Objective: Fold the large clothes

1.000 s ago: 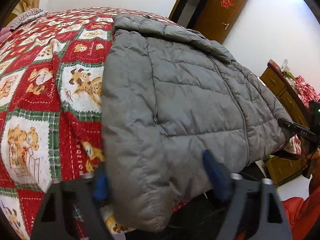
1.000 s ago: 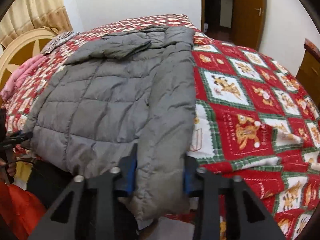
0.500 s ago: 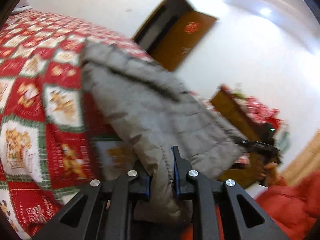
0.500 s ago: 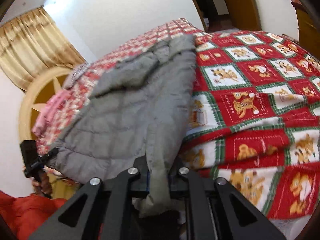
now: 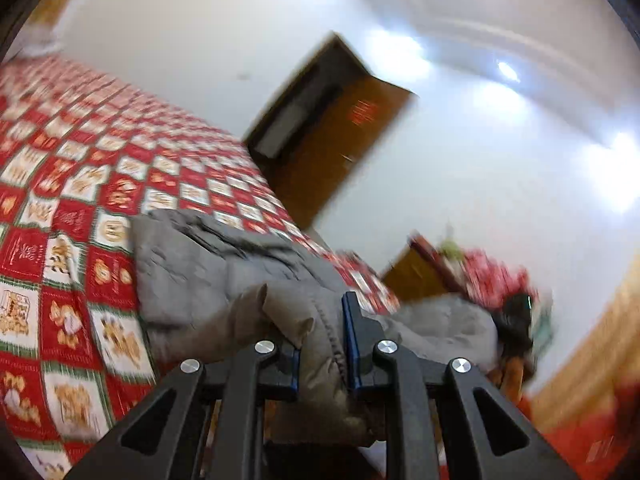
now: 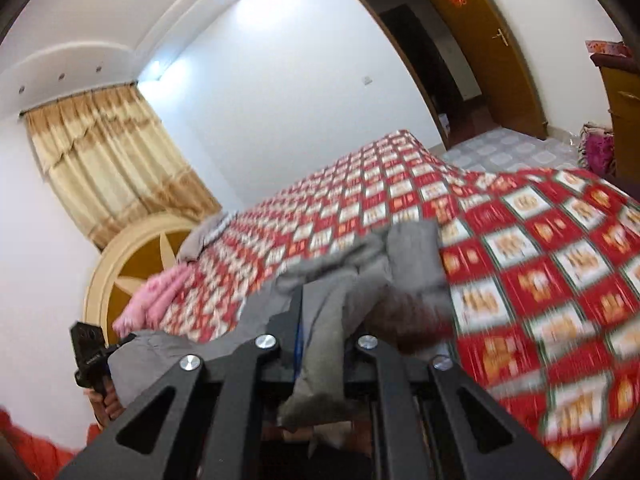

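Claws [image 5: 322, 356] on bunched grey jacket [image 5: 192, 276]

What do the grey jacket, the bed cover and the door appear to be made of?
Grey jacket: likely matte synthetic shell with padding, judging by stitched puffy panels. Bed cover: printed woven fabric, seemingly cotton-like, with red and white checks; blur hides the weave. Door: brown wood or veneer with a slight sheen and a metal handle.
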Demonstrator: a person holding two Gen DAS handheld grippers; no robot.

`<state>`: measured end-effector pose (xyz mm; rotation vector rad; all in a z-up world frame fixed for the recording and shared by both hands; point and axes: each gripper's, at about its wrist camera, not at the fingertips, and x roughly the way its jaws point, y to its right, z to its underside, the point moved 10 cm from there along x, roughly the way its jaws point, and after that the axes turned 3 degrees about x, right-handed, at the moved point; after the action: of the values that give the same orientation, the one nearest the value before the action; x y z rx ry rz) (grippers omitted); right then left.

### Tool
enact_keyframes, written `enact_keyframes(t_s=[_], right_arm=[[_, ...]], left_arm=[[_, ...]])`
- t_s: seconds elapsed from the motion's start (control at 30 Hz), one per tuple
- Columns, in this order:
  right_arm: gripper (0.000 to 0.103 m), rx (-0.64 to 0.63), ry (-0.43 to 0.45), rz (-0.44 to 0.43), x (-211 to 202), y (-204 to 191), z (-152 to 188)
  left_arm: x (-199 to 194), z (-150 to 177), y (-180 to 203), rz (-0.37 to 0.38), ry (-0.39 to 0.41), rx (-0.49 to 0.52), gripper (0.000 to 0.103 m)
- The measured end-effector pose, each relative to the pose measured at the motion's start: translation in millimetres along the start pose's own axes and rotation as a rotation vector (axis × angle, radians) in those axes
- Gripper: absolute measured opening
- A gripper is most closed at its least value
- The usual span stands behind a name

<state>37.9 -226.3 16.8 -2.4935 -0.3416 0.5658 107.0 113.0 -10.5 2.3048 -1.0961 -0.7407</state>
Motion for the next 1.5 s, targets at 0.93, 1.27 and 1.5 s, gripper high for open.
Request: enact_keyframes(t_s=[0.93,1.27,1.5], right_arm=[[0.023,0.228,-0.165,0.353,335,189,-34],[0.093,0.164,0.082,0.229,254,143,-102],[0.037,-0.348,-0.107,0.263,271,39,-73]], left_arm=[[206,-52,-254,-0.277,-0.209,-0.59,0.027],[114,-122,-217,-0.477,0.055,-0.316,0.089],[197,-84,-127,-0.586,-0.129,0.114,0.089]])
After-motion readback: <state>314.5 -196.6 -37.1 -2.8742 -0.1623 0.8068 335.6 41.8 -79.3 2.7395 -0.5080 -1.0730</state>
